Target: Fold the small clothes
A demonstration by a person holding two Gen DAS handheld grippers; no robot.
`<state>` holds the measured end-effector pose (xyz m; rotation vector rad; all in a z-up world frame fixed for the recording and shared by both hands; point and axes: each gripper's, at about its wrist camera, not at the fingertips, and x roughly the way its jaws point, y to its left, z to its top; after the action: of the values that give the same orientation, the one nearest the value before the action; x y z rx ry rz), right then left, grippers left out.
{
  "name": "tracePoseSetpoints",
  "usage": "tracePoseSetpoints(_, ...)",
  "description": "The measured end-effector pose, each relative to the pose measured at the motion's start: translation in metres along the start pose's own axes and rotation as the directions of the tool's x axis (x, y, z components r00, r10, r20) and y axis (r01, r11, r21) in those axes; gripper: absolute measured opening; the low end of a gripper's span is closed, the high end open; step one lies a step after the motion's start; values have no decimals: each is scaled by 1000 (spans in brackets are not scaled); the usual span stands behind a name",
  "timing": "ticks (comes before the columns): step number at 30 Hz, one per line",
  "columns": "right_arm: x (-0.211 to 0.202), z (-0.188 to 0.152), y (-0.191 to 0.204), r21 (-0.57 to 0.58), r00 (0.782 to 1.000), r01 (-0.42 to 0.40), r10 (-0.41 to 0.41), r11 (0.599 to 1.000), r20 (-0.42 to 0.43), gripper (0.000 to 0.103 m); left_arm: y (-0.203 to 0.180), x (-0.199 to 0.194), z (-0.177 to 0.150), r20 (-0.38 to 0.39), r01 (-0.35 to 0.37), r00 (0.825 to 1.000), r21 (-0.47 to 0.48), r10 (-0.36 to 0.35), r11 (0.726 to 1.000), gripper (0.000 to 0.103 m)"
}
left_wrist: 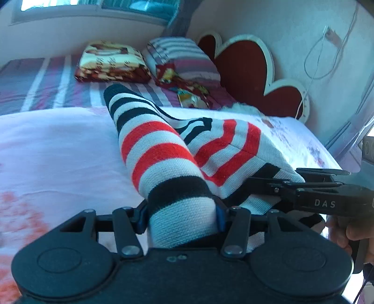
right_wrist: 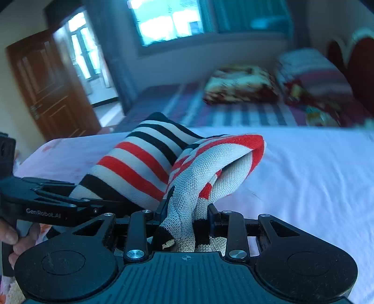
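Observation:
A knitted garment (left_wrist: 163, 149) with white, red and black stripes is lifted off the pale pink bedsheet (left_wrist: 58, 145), bunched between both grippers. My left gripper (left_wrist: 182, 215) is shut on one bunched striped end. In the left wrist view, the right gripper (left_wrist: 268, 187) comes in from the right, its fingers clamped on the neighbouring part of the fabric. In the right wrist view, my right gripper (right_wrist: 185, 217) is shut on a twisted fold of the garment (right_wrist: 210, 168). The left gripper (right_wrist: 100, 205) grips the cloth just to its left, with a person's hand (right_wrist: 9, 236) on its handle.
A folded patterned blanket (left_wrist: 112, 63) and a striped stack of bedding (left_wrist: 182, 58) lie at the far end of the bed. A red heart-shaped headboard (left_wrist: 245, 70) stands against the wall on the right. A brown door (right_wrist: 46, 84) stands open at the left, under a window (right_wrist: 168, 21).

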<state>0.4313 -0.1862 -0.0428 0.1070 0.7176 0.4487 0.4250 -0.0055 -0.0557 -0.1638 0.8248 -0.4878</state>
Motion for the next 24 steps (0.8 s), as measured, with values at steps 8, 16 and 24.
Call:
tracePoseSetpoints(8,47,1,139,-139,993,-120,121,983,4,32,84,-88,-29,43,-93,994,-80,96,992,50)
tracePoseSetpoints(16,104,-44,228,-128,968,-246,239,961,-71,32,147,-137,-81,-8,-166,986,-162,167,973,50)
tracePoseSetpoints(24,160,-77,197,154,945,-275,296,949,-136,36,187,-124,-116,12,-126,990,-362,140,924,66)
